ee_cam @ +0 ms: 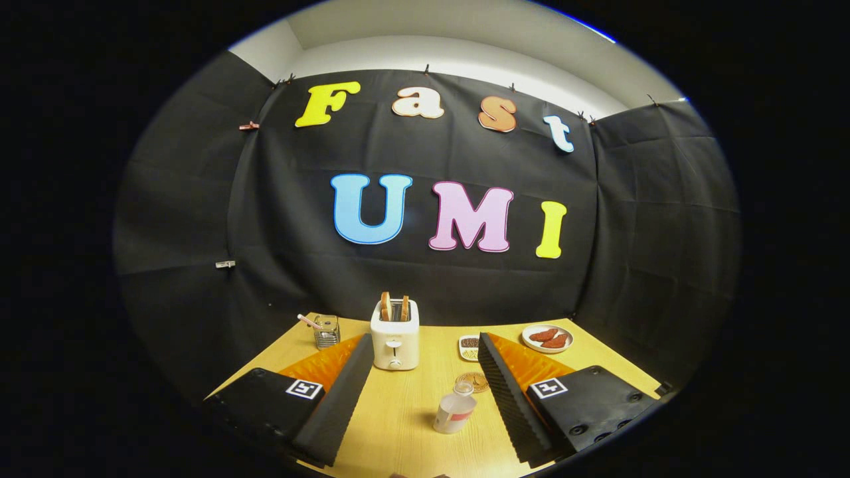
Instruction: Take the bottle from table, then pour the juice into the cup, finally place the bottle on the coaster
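A small clear bottle (pixel 455 411) with a white cap and a reddish label stands upright on the wooden table (pixel 405 425), between my two fingers and nearer the right one. My gripper (pixel 425 345) is open, fingers spread wide, touching nothing. Just beyond the bottle a round brownish coaster (pixel 473 382) lies flat on the table. A clear glass cup (pixel 327 330) with a pink straw stands at the back left, beyond the left finger.
A white toaster (pixel 395 340) with two slices of toast stands at the back centre. Right of it sit a small dish of grains (pixel 469 346) and a white plate with reddish food (pixel 547 337). The black cloth wall closes off the table's back.
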The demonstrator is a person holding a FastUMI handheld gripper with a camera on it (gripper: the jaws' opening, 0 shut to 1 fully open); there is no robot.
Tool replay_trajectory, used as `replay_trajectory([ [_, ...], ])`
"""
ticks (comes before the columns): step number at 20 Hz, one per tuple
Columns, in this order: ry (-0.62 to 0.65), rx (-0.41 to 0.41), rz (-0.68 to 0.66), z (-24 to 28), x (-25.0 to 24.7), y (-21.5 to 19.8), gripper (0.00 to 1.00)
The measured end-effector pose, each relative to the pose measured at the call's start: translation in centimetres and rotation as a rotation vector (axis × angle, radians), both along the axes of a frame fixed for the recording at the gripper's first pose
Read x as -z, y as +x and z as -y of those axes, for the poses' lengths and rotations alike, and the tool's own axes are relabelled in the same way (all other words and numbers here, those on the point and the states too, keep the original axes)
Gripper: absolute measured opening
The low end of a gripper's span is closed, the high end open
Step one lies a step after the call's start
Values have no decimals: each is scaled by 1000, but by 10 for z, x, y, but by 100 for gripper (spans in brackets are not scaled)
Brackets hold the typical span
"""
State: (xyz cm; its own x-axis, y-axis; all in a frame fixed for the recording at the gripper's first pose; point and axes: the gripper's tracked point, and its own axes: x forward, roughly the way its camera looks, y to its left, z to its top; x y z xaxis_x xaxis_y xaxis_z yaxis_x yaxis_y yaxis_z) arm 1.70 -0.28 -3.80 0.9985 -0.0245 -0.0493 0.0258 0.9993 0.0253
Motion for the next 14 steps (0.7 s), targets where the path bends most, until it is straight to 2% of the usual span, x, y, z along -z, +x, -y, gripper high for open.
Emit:
replay_trajectory([
  [8, 21, 35, -30, 1, 47, 16, 97],
  [14, -12, 70, -98, 13, 104, 31, 97],
])
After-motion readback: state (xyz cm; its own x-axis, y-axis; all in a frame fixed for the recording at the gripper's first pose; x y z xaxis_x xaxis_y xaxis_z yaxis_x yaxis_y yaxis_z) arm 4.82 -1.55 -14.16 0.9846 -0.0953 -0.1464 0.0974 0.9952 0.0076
